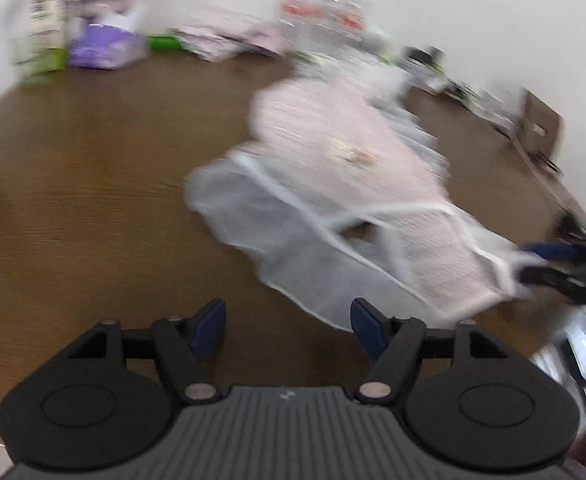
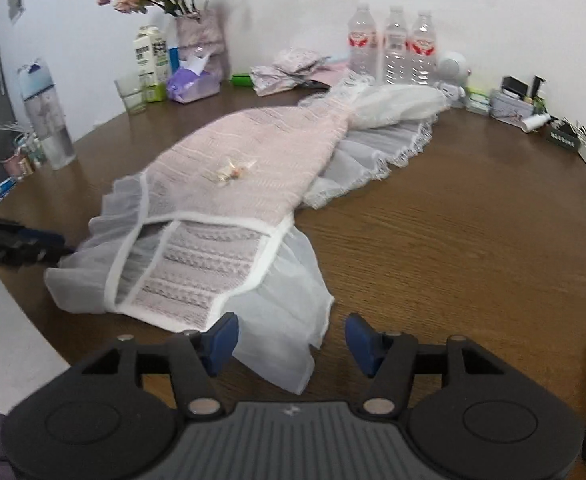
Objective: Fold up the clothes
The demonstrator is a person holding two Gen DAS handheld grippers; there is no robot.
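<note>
You are hovering both the left gripper (image 1: 289,330) and right gripper (image 2: 291,344), open and empty, at the pink dress's (image 2: 253,164) six o'clock hem to begin folding.

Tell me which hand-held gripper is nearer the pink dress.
Right. The right hand-held gripper hangs open over the pink dress's sheer ruffle; the left hand-held gripper, open, is just off its edge.

Motion blur is smearing the whole left wrist view: the dress (image 1: 333,184) ahead of the left gripper (image 1: 289,328) is losing its lace detail, and the bottles (image 1: 325,16) beyond are showing unreadable labels. The right gripper (image 1: 573,264) is being cut off by that view's right edge, its jaws indistinct.
</note>
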